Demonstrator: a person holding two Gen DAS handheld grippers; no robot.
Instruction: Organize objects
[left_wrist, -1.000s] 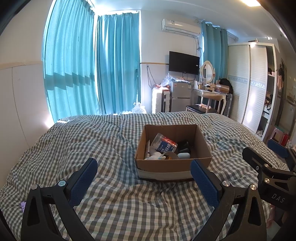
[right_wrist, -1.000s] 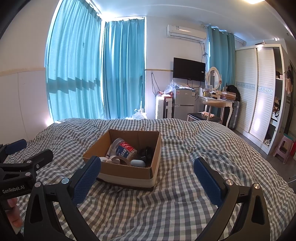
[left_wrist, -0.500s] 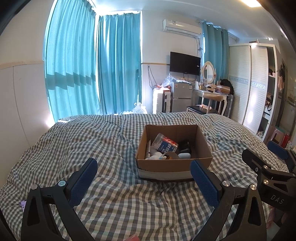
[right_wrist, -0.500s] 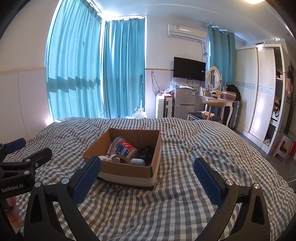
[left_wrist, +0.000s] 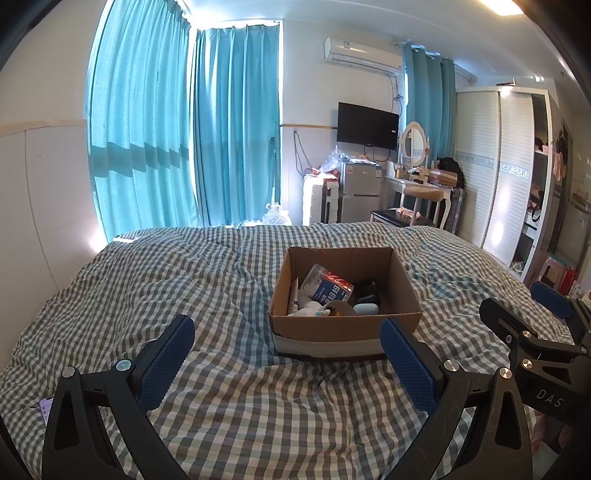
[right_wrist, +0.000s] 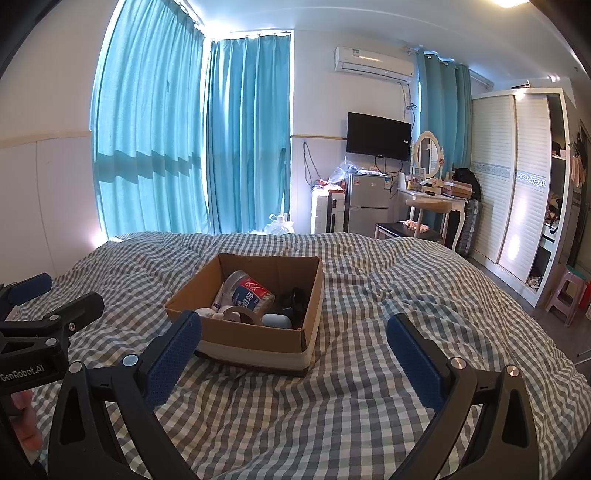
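Above the checked bed (left_wrist: 229, 398), left gripper (left_wrist: 286, 363) and right gripper (right_wrist: 293, 356) level, wide open, empty, flanking the cardboard box (left_wrist: 343, 332).

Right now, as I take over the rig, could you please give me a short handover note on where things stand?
Left gripper: open, empty, held low over the checked bedcover, short of the box.
Right gripper: open, empty, also short of the box, to the right of the left one.
Cardboard box: sits on the bed, open-topped. Inside it are a clear jar with a blue and red label, a white tube, a tape roll, a pale blue case and something dark I cannot identify.
Done: those items are in the box.
Left: nothing loose shows on the bed except a purple object at the left edge; check that.
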